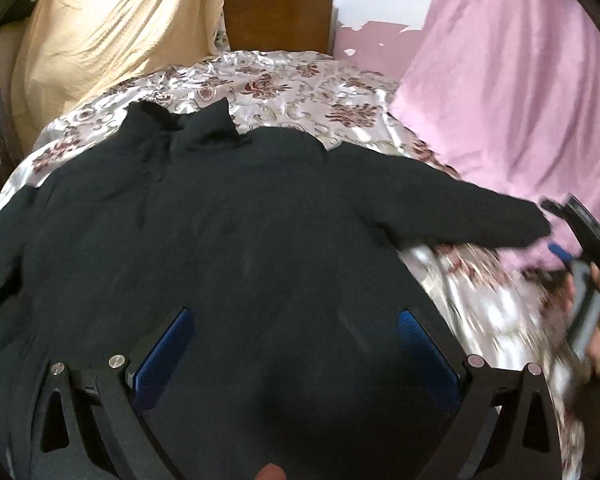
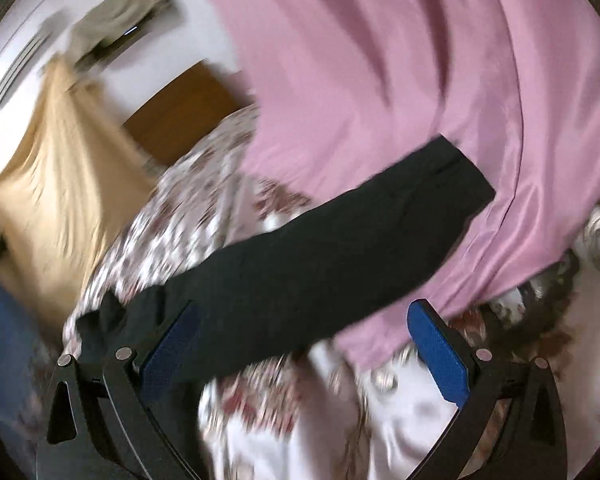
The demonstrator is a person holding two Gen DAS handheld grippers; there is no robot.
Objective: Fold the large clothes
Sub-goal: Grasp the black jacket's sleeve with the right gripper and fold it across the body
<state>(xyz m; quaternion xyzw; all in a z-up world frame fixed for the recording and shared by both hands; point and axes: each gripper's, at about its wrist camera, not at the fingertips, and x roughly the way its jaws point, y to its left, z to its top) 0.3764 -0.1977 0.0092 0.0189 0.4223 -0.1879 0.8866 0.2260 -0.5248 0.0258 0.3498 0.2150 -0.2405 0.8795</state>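
Jacket (image 1: 220, 248): black, spread flat on the floral bed (image 1: 300, 80), one sleeve (image 2: 340, 240) reaching onto pink cloth (image 2: 380, 60).
Left gripper (image 1: 296, 344): wide open, empty, over jacket.
Right gripper (image 2: 304, 336): wide open, empty, above sleeve.

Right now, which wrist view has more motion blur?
Right wrist view: heavy smear over the floral bedspread, though the black sleeve is legible. Left wrist view: black jacket sharp, blur only near the right gripper.

The jacket (image 1: 220, 232) is plain black. The bedspread (image 1: 300, 84) is pale silver-white with maroon floral motifs. A plain pink cloth (image 1: 512, 80) and a cream-yellow cloth (image 1: 100, 28) hang nearby. The headboard (image 1: 278, 20) is brown wood. The gripper pads (image 2: 440, 352) are blue.
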